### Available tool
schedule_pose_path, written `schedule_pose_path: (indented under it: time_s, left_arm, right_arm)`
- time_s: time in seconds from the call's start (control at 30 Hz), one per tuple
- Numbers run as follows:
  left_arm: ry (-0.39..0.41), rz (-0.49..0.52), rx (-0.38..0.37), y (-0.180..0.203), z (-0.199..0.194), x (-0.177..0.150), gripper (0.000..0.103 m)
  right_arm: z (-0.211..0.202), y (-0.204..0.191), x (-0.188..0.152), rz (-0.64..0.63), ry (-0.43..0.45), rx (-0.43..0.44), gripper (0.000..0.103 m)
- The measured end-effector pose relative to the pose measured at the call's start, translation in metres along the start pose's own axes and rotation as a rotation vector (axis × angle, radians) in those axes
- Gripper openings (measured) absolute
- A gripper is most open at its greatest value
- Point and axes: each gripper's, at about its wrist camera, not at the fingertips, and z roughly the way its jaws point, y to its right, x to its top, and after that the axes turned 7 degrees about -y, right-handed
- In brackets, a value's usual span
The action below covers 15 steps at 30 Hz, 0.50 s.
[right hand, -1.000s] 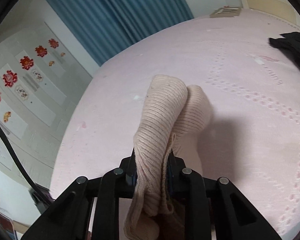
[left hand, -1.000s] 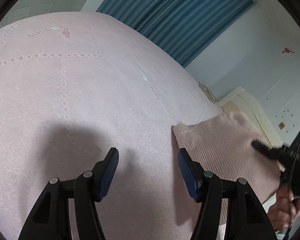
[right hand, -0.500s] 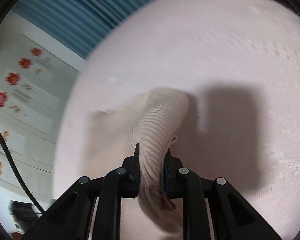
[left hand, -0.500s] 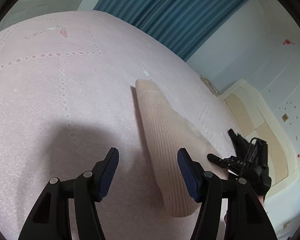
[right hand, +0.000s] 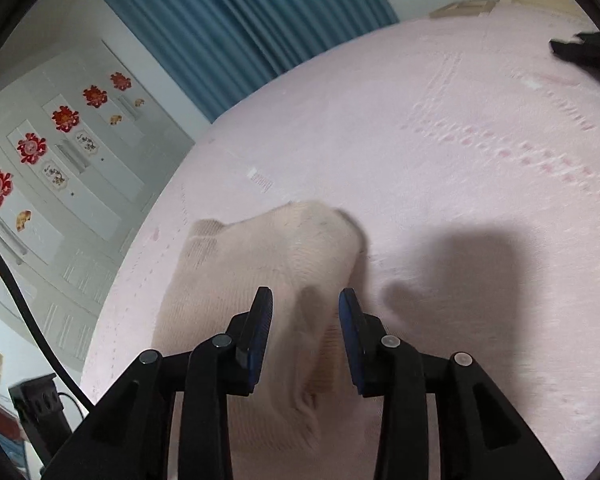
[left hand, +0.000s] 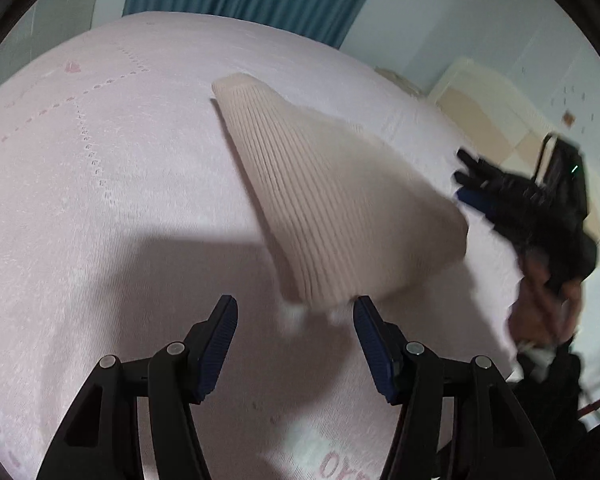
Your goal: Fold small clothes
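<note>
A beige ribbed knit garment point(left hand: 332, 200) lies folded on the pink bedspread point(left hand: 100, 200). Its near end, blurred, sits just ahead of my left gripper point(left hand: 294, 308), which is open with nothing between its fingers. In the right wrist view the same garment point(right hand: 260, 252) is heaped on the bed, and a blurred fold of it runs between the pads of my right gripper point(right hand: 305, 300). The right jaws are opening and the pads stand off the cloth. The right gripper point(left hand: 472, 184) also shows at the garment's far right corner, held by a hand point(left hand: 540, 304).
The pink bedspread point(right hand: 480, 160) stretches wide around the garment. A blue curtain point(right hand: 240, 28) hangs behind the bed, with a white wardrobe point(right hand: 60, 168) bearing red flower stickers to its left. A cream headboard point(left hand: 496, 108) stands at the right.
My right gripper sank toward the bed and its jaws parted from the garment, which dropped from a hanging bunch onto the bedspread. My left gripper swung and rolled toward the garment's near end.
</note>
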Motion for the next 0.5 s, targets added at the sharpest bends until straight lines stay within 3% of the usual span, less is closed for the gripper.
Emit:
schedule_pose_path:
  time_s: [0.17,0.2,0.23,0.27,0.37,0.5]
  left_arm:
    - [0.005,0.035,0.089,0.020,0.017,0.002,0.051]
    - [0.020,0.031,0.090,0.023,0.018,0.006,0.039]
    - [0.033,0.029,0.088,0.024,0.019,0.006,0.018]
    - [0.048,0.028,0.100,0.025,0.018,0.008,0.012]
    - [0.112,-0.060,0.134,0.006,0.006,0.008,0.012]
    - [0.064,-0.200,0.105,-0.024,0.009,0.007,0.012]
  right_arm:
    - [-0.010,0.016,-0.016,0.041,-0.029,0.012,0.035]
    - [-0.010,0.018,-0.018,0.048,-0.037,0.017,0.035]
    - [-0.010,0.018,-0.019,0.046,-0.039,0.017,0.035]
    - [-0.014,0.017,-0.021,0.031,-0.037,0.014,0.035]
    - [-0.013,0.011,-0.023,0.003,-0.038,0.006,0.035]
    - [0.003,-0.002,-0.029,-0.055,-0.102,0.006,0.035]
